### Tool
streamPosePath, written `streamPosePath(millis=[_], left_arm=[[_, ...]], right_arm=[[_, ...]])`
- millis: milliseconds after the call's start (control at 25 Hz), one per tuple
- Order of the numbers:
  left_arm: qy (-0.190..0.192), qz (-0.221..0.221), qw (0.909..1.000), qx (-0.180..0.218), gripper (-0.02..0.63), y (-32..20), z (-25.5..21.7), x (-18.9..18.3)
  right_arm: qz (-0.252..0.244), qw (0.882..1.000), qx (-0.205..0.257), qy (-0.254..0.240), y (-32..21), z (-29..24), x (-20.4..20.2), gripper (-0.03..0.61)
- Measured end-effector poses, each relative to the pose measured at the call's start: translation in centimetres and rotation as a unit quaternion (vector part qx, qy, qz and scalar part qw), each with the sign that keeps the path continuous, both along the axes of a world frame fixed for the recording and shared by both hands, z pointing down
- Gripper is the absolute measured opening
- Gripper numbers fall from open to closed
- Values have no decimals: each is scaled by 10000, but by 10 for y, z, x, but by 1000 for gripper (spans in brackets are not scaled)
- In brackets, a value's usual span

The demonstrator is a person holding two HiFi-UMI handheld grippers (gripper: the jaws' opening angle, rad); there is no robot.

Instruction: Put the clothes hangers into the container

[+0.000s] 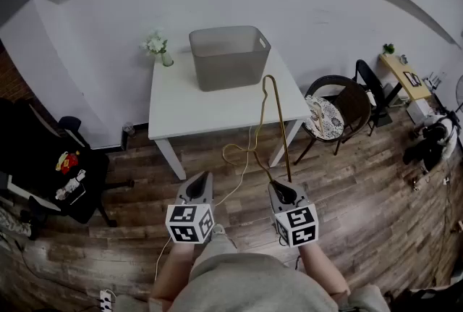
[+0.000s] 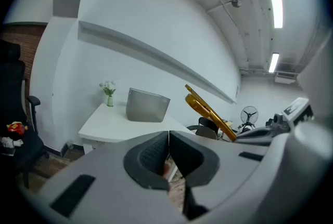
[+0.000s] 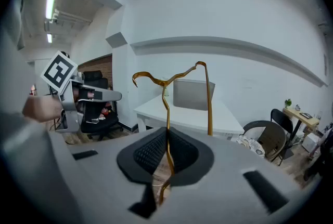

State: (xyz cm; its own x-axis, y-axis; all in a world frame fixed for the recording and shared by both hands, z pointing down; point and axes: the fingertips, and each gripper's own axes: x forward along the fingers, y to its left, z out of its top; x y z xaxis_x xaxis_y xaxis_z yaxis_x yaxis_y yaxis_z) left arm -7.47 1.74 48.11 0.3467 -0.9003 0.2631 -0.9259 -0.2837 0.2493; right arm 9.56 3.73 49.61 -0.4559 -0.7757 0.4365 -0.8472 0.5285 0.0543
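- Carrying step: right gripper (image 3: 166, 141) clamped on the gold hanger (image 3: 167, 88), held in the air short of the table's (image 1: 187, 109) front edge.
- Left gripper (image 2: 168, 138): jaws together, nothing in them.
- Next, I'd guess: carry it over the container (image 1: 229, 57) by the back edge and let go.

I can't read any words, numbers or brand names in this room. The only printed marks are the black-and-white square code patterns on the left cube (image 1: 190, 222) and the right cube (image 1: 299, 225), and they carry no letters or digits. A dark item (image 1: 412, 77) on the side desk (image 1: 396, 64) has a pale mark, too small to read.
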Motion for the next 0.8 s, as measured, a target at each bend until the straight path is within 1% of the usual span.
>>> streamPosePath(millis=[200,360,560,680,800], left_arm=[[51,-69,10000,5,8,53,4,21],[-11,-48,10000,-10,8,85,5,32],[1,-86,10000,-6,8,101,2,33],[28,-105,9999,-18,8,103,1,34],[35,-89,10000,-12,8,101,2,35]], right_arm=[[-82,9999,18,-134,44,3,13,15],[-111,9997,49,-221,70,1,18,15],[-128,9995,18,-287,84,0,21,15],[-153,9994,34,-303,86,-1,22,15],[-174,9989,24,-436,83,-3,22,15]])
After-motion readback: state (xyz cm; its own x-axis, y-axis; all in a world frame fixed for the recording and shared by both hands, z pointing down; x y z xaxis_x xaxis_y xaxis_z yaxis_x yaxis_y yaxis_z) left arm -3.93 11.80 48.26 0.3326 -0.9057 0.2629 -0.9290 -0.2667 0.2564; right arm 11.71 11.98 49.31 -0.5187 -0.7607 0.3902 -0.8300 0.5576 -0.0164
